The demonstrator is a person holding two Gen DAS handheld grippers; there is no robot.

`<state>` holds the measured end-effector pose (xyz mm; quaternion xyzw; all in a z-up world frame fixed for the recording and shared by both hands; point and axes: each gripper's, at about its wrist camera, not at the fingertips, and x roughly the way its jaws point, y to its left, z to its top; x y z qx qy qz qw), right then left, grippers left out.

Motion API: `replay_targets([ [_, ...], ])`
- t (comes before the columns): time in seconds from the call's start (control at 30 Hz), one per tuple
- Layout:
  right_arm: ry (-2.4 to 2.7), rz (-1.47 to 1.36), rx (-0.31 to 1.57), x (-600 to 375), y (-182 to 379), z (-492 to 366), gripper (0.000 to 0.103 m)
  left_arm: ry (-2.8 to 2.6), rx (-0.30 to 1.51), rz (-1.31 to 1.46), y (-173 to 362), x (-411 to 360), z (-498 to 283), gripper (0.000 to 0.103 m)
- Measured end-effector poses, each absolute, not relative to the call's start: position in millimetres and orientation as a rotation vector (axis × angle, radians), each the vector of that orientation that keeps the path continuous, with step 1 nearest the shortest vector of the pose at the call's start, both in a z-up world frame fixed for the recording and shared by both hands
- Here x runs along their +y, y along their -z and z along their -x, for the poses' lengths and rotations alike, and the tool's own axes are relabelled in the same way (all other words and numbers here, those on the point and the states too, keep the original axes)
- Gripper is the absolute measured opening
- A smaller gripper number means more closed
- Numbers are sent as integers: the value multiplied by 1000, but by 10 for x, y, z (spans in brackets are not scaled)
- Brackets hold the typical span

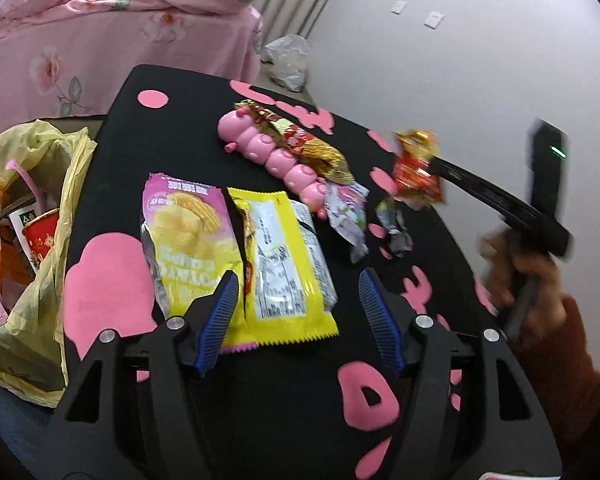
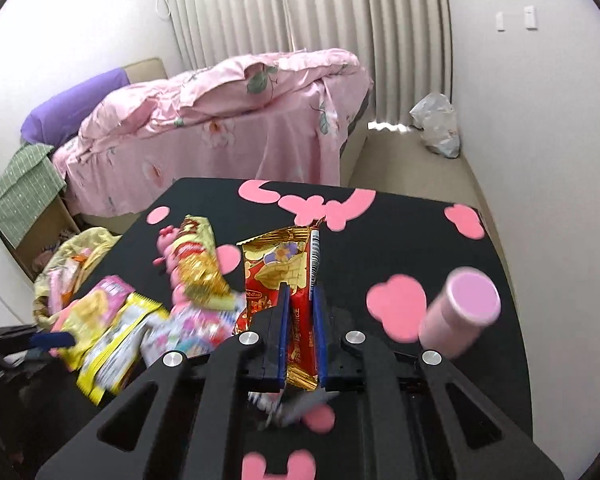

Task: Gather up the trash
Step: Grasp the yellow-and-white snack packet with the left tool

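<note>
My right gripper is shut on a red and gold snack wrapper and holds it above the black table; it also shows at the right of the left wrist view. My left gripper is open and empty, low over a yellow wrapper that lies beside a purple chip bag. A gold wrapper lies along a pink caterpillar toy. Small crumpled wrappers lie to its right. A yellow trash bag with trash inside hangs at the table's left edge.
A pink cylinder stands on the table's right side, blurred. A bed with pink bedding is behind the table. A white plastic bag lies on the floor by the curtain. The wall runs along the right.
</note>
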<state>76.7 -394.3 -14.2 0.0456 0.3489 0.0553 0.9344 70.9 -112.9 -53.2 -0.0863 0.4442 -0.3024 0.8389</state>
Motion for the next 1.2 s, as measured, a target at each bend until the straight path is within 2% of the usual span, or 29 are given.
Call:
replay_targets([
  [0.37,-50,-129,695,-4002,332,-46,11,543,977,13,677,-1505,-829,59],
  [0.5,-70,-194,697,-3993,382,58,11,553,992,13,681,-1492,-750,44],
  [0.6,-70,-185,693,-3918,377,100,11,558,987,19,667,-1442,-673,41],
  [0.67,-78,-175,687,-3850,341,132,11,568,984,22,647,-1435,-627,35],
  [1.2,-89,-111,616,-3592,-61,384,11,587,794,-20,90,-1302,-201,33],
])
